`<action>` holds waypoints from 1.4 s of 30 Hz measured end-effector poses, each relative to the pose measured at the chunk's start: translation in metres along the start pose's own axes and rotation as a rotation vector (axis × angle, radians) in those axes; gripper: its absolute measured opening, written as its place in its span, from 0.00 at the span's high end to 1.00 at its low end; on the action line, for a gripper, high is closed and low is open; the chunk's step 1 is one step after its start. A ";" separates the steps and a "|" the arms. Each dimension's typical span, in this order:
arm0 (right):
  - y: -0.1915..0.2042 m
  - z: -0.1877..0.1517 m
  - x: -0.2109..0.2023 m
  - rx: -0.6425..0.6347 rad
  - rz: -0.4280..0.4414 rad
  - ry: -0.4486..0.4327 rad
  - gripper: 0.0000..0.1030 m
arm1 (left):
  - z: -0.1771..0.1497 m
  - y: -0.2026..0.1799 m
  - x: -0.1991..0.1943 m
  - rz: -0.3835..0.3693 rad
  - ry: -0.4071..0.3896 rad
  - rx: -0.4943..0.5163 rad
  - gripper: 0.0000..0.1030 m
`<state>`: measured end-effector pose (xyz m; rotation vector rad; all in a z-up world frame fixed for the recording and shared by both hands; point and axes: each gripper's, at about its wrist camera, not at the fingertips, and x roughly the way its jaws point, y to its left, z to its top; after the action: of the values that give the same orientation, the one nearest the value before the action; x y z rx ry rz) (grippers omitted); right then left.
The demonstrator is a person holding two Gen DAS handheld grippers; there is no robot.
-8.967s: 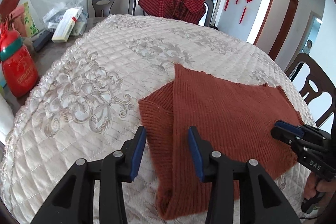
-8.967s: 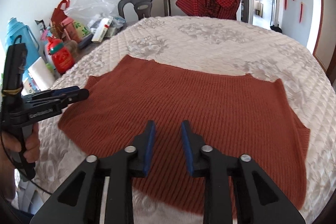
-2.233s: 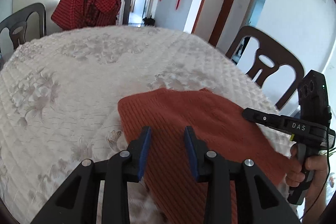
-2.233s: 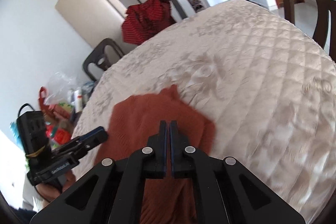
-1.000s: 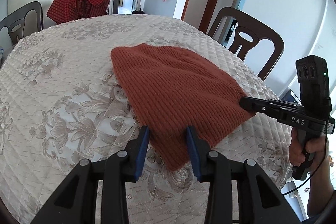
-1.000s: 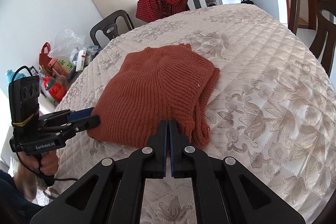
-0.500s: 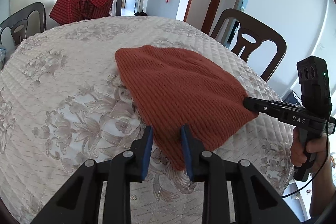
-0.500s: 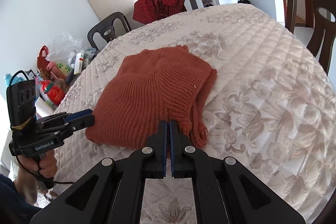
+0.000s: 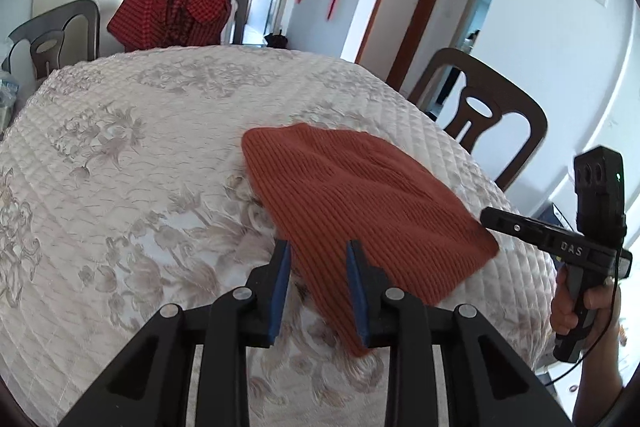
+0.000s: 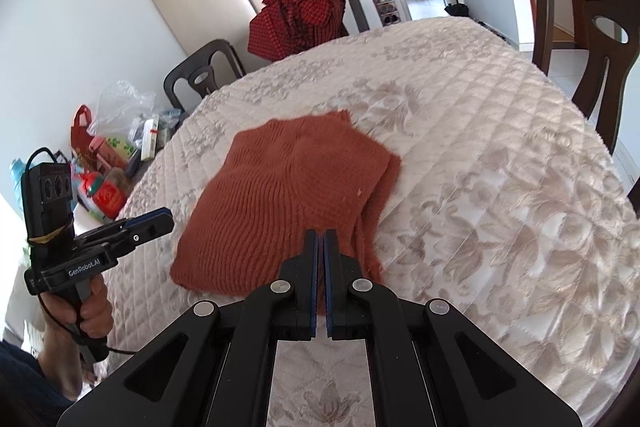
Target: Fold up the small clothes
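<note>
Your left gripper (image 9: 319, 253) hangs at 6 o'clock in its own view, jaws parted with a clear gap, straddling the near corner of the sweater (image 9: 356, 203) and pinching nothing. Your right gripper (image 10: 321, 241) sits at 6 o'clock in its view, blue pads (image 10: 311, 259) pressed almost together with only a sliver between; its tips lie at the sweater's near edge, and you cannot tell whether any knit is caught there.

The sweater is rust-orange ribbed knit, folded into a compact, roughly square bundle lying flat on the quilted tablecloth (image 10: 500, 155). In the right view, layered edges show along its 3 o'clock side and a small point sticks up at 12 o'clock.

Farther off, a brown chair (image 9: 486, 115) stands at 2 o'clock in the left view, and a red plaid garment (image 9: 172, 11) drapes a chair at 11 o'clock.
</note>
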<state>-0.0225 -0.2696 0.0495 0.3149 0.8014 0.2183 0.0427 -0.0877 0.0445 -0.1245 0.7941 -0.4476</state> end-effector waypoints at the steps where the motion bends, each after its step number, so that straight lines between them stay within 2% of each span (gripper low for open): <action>1: -0.002 0.002 0.001 0.005 -0.010 -0.003 0.80 | 0.002 0.002 0.003 -0.004 0.005 -0.014 0.70; 2: -0.005 0.004 0.002 0.017 -0.015 -0.006 0.73 | 0.003 0.004 0.005 -0.011 0.008 -0.024 0.68; 3: -0.007 0.005 0.004 0.030 -0.015 -0.007 0.57 | 0.004 0.005 0.008 -0.021 0.009 -0.035 0.65; 4: -0.009 0.006 0.005 0.042 -0.013 -0.009 0.52 | 0.005 0.006 0.011 -0.026 0.011 -0.044 0.60; 7: -0.015 0.010 0.015 0.074 0.016 0.006 0.52 | 0.005 0.009 0.020 -0.050 0.031 -0.067 0.59; 13: -0.039 0.018 0.051 0.188 0.101 0.099 0.52 | 0.002 0.019 0.040 -0.113 0.074 -0.138 0.48; 18: -0.040 0.023 0.060 0.210 0.161 0.100 0.52 | 0.002 0.017 0.047 -0.117 0.085 -0.142 0.46; 20: -0.037 0.024 0.062 0.190 0.162 0.108 0.57 | 0.004 0.014 0.049 -0.117 0.085 -0.131 0.52; 21: -0.037 0.024 0.063 0.192 0.165 0.111 0.67 | 0.005 0.011 0.050 -0.112 0.083 -0.120 0.53; 23: -0.038 0.025 0.060 0.203 0.174 0.107 0.72 | 0.007 0.008 0.046 -0.095 0.071 -0.093 0.65; 26: -0.031 0.027 0.054 0.189 0.172 0.091 0.75 | 0.011 0.005 0.036 -0.076 0.051 -0.059 0.72; 30: -0.015 0.034 0.047 0.175 0.212 0.066 0.76 | 0.016 0.010 0.017 -0.048 0.012 -0.031 0.73; 34: 0.022 0.047 0.056 0.122 0.262 0.057 0.76 | 0.025 0.032 -0.011 0.011 -0.047 -0.015 0.73; 39: 0.076 0.063 0.100 0.060 0.348 0.070 0.76 | 0.036 0.082 -0.040 0.138 -0.088 -0.012 0.74; 42: 0.105 0.072 0.133 0.037 0.398 0.083 0.76 | 0.042 0.116 -0.045 0.195 -0.091 -0.030 0.74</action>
<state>0.1128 -0.1449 0.0456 0.5022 0.8199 0.5936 0.0845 0.0338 0.0720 -0.0934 0.7161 -0.2437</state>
